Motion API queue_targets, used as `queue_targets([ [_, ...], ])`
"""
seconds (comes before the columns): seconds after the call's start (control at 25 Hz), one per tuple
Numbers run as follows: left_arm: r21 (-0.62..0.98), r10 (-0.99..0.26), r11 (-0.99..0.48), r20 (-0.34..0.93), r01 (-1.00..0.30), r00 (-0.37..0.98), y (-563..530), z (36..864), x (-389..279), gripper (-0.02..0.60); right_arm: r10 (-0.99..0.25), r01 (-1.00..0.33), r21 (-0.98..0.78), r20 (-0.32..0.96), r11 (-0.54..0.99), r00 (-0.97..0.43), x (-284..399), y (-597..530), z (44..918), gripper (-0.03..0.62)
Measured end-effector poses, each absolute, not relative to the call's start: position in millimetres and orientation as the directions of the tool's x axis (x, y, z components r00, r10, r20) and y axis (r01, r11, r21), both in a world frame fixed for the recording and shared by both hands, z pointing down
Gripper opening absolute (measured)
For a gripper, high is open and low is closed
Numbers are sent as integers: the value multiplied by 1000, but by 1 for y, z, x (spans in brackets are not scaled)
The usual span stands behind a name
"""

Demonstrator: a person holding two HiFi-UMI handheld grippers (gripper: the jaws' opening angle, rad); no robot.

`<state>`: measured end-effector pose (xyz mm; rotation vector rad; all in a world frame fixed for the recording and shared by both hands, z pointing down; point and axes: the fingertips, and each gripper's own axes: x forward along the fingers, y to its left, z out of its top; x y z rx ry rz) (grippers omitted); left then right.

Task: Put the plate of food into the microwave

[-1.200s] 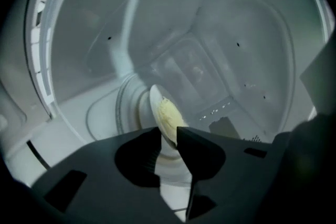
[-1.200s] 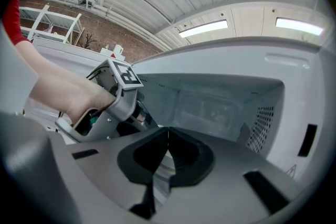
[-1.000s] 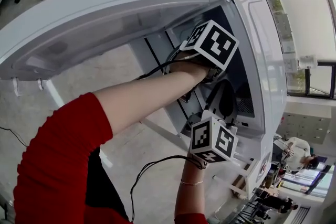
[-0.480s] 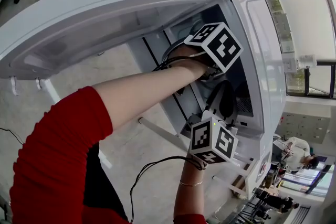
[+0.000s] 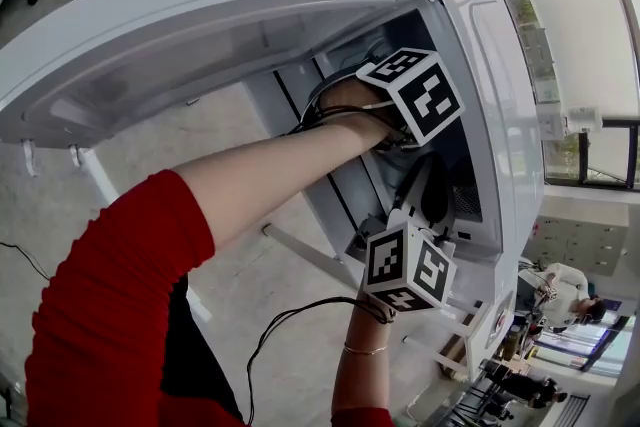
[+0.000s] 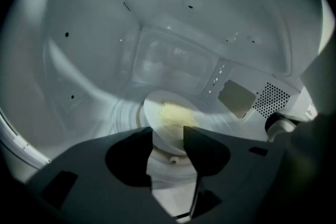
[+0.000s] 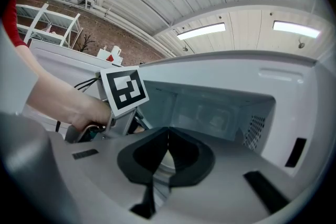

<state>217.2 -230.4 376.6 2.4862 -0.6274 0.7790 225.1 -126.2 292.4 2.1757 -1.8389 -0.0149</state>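
Inside the microwave, the plate of yellow food is resting on the turntable, lying at twelve o'clock from the left gripper with its near rim between the tips. Those jaws have just been opening and are standing spread, apparently not pinching it. The right gripper, jaws pressed together, is waiting outside at six o'clock. The left one, being nearer, is probably needing to back straight out toward six.

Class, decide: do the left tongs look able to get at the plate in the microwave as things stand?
Probably yes. The left tongs are inside the microwave, their jaws have just been opening, and the plate lies with its near rim between them, nothing blocking.
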Motion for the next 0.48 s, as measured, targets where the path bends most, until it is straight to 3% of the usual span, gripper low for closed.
queue_targets([
  [0.48, 110, -368, -835, 616, -539, 696, -239, 378, 210, 212, -968, -976, 172, 188, -133, 165, 211, -96, 296, 15],
])
